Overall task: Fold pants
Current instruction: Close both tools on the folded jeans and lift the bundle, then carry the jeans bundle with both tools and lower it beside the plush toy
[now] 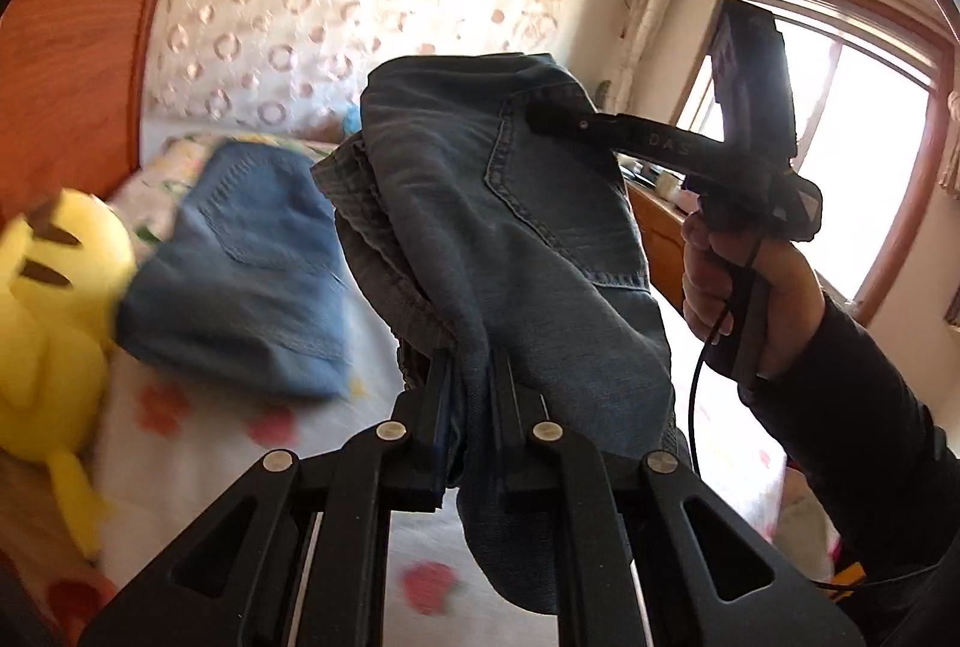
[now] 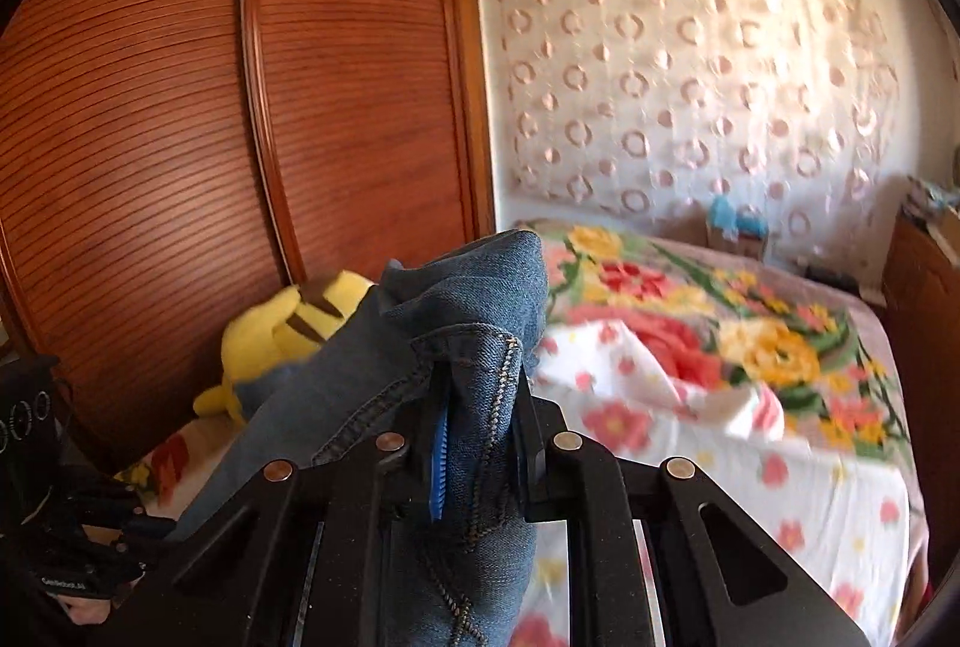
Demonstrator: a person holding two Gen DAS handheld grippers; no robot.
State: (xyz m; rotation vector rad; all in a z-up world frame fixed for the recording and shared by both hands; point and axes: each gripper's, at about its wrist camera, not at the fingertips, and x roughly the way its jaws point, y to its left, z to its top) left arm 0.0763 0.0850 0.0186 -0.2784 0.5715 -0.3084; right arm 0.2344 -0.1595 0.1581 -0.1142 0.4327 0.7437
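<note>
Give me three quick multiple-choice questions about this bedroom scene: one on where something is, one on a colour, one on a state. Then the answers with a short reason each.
1. Where is the folded jeans pile?
A. On the bed
B. In the wardrobe
C. On the windowsill

2. What colour is the plush toy?
A. Green
B. Yellow
C. Pink

3. How do the jaws of the left gripper and right gripper stand?
A. Both wide open, empty
B. Only one holds cloth
C. Both clamped on the pants

Answers:
1 A, it lies on the flowered bed sheet.
2 B, its body is bright yellow.
3 C, denim is pinched between each pair in its own wrist view.
</note>
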